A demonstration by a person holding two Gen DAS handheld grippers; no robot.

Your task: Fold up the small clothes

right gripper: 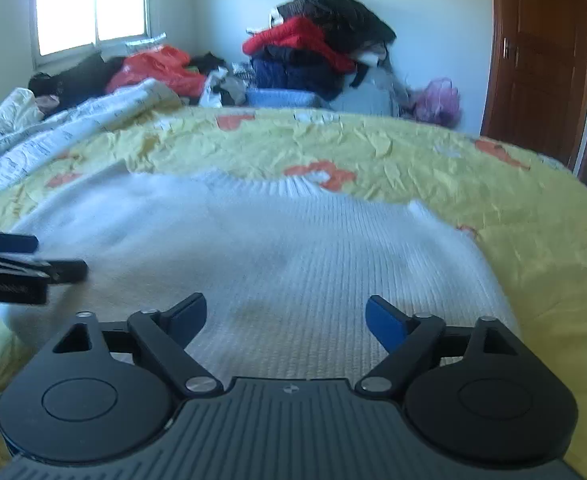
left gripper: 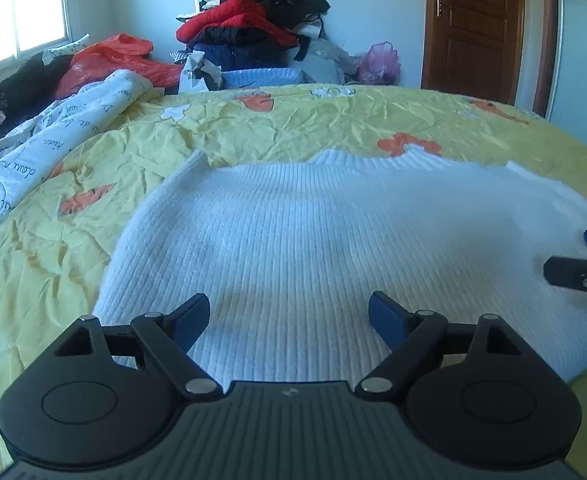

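Both grippers, left gripper (left gripper: 288,312) and right gripper (right gripper: 286,314), hover released over white sweater (left gripper: 313,232).
Sweater lies flat on yellow bedspread (left gripper: 293,128), nothing grasped.

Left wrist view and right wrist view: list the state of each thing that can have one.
white sweater: spread flat on the bedspread, not held.
left hand-held gripper: open, empty, over the sweater's near edge.
right hand-held gripper: open, empty, over the sweater.
door: shut.
bedspread: wrinkled.
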